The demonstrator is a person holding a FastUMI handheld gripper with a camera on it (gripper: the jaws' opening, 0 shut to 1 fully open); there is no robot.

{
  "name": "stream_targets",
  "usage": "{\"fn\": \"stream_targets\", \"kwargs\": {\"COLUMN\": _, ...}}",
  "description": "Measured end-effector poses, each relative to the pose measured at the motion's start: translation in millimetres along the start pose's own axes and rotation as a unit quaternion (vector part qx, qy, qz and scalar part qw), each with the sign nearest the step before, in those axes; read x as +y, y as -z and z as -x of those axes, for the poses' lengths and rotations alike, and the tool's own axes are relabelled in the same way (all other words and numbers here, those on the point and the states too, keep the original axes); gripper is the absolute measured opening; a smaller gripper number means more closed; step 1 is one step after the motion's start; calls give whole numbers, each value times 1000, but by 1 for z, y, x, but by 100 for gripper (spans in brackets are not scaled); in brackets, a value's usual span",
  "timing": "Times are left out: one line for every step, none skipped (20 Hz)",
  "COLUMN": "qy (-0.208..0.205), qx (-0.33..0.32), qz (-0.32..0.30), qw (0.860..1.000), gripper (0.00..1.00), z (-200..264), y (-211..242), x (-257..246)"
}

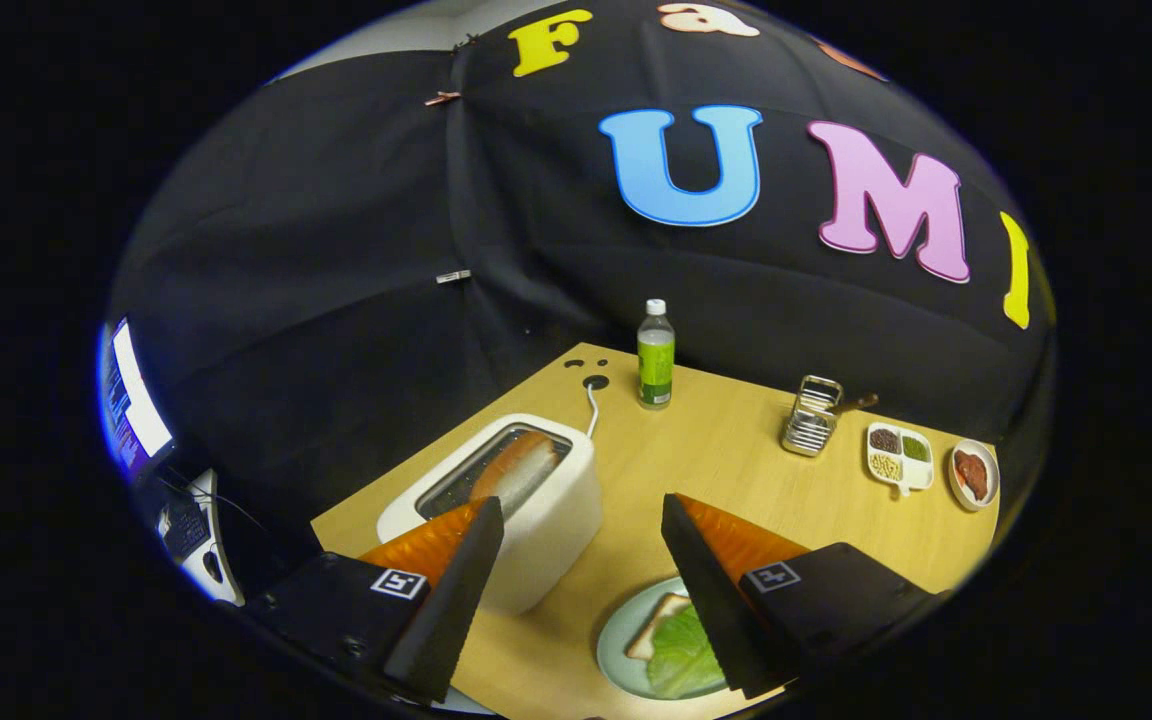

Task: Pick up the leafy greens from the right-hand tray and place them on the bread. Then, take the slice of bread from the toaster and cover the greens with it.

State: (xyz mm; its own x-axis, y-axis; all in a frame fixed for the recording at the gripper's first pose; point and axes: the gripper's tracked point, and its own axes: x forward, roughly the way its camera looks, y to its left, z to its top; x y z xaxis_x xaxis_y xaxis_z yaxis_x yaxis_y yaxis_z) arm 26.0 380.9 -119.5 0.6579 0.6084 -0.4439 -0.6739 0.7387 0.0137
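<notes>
Gripper (581, 520) spread wide, empty, fingers hovering above the plate (616, 630). Leafy greens (681, 655) already laid crinkly and pale green on the bread (658, 622) there, so first half looks done. Left of the plate, boxy white toaster (536, 530) with a browned slice (516, 468) upright in its slot, yet to be fetched.

Bread slice (521, 468) in toaster (536, 520); greens (684, 652) on bread (658, 625) on plate (618, 640) right of toaster; bottle (655, 355) behind.
</notes>
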Motion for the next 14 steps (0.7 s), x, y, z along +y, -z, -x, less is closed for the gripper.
{"fn": "stream_targets", "kwargs": {"qy": -5, "qx": 1, "qz": 4, "qw": 1000, "gripper": 99, "z": -4, "y": -2, "x": 9}}
{"fn": "stream_targets", "kwargs": {"qy": -10, "qx": 3, "qz": 6, "qw": 1000, "gripper": 99, "z": -10, "y": -3, "x": 17}}
{"fn": "stream_targets", "kwargs": {"qy": -15, "qx": 4, "qz": 6, "qw": 1000, "gripper": 99, "z": -14, "y": -4, "x": 24}}
{"fn": "stream_targets", "kwargs": {"qy": -17, "qx": 5, "qz": 6, "qw": 1000, "gripper": 99, "z": -20, "y": -5, "x": 29}}
{"fn": "stream_targets", "kwargs": {"qy": -18, "qx": 6, "qz": 8, "qw": 1000, "gripper": 99, "z": -26, "y": -5, "x": 33}}
{"fn": "stream_targets", "kwargs": {"qy": -17, "qx": 8, "qz": 13, "qw": 1000, "gripper": 99, "z": -33, "y": -4, "x": 37}}
{"fn": "stream_targets", "kwargs": {"qy": -15, "qx": 11, "qz": 18, "qw": 1000, "gripper": 99, "z": -40, "y": -3, "x": 40}}
{"fn": "stream_targets", "kwargs": {"qy": -12, "qx": 14, "qz": 22, "qw": 1000, "gripper": 99, "z": -48, "y": -1, "x": 42}}
{"fn": "stream_targets", "kwargs": {"qy": -8, "qx": 18, "qz": 23, "qw": 1000, "gripper": 99, "z": -56, "y": 1, "x": 44}}
{"fn": "stream_targets", "kwargs": {"qy": -4, "qx": 20, "qz": 25, "qw": 999, "gripper": 99, "z": -64, "y": 3, "x": 46}}
{"fn": "stream_targets", "kwargs": {"qy": 2, "qx": 24, "qz": 26, "qw": 999, "gripper": 99, "z": -72, "y": 5, "x": 47}}
{"fn": "stream_targets", "kwargs": {"qy": 8, "qx": 28, "qz": 26, "qw": 999, "gripper": 99, "z": -79, "y": 9, "x": 47}}
{"fn": "stream_targets", "kwargs": {"qy": 12, "qx": 33, "qz": 24, "qw": 999, "gripper": 99, "z": -86, "y": 12, "x": 48}}
{"fn": "stream_targets", "kwargs": {"qy": 17, "qx": 40, "qz": 22, "qw": 999, "gripper": 99, "z": -92, "y": 16, "x": 48}}
